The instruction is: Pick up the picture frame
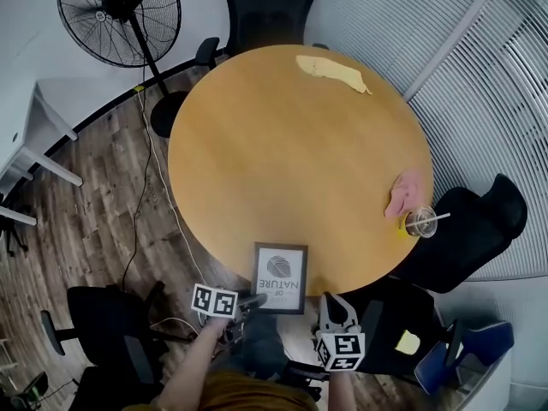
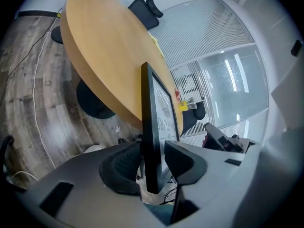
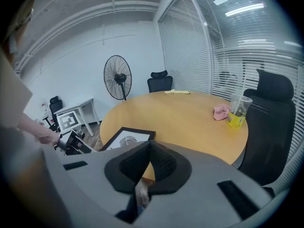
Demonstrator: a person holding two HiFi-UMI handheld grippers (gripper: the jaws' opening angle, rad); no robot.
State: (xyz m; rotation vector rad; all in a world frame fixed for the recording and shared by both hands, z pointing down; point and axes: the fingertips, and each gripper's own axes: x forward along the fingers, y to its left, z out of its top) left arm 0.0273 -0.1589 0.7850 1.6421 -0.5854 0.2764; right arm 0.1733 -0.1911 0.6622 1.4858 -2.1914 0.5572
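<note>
A black picture frame (image 1: 280, 277) with a white print lies at the near edge of the round wooden table (image 1: 291, 152). My left gripper (image 1: 253, 300) is at the frame's near left corner. In the left gripper view the frame (image 2: 151, 127) stands edge-on between the jaws of the left gripper (image 2: 154, 163), which are closed against its two faces. To the right of the frame, off the table's edge, my right gripper (image 1: 338, 315) is held with nothing in it. In the right gripper view the right gripper (image 3: 148, 144) has its jaw tips together, and the frame (image 3: 128, 137) lies just beyond them.
A plastic cup with a straw (image 1: 420, 222) and a pink cloth (image 1: 402, 193) sit at the table's right edge. A yellow cloth (image 1: 334, 73) lies at the far side. Black chairs (image 1: 462, 238) stand around the table, and a floor fan (image 1: 120, 15) stands far left.
</note>
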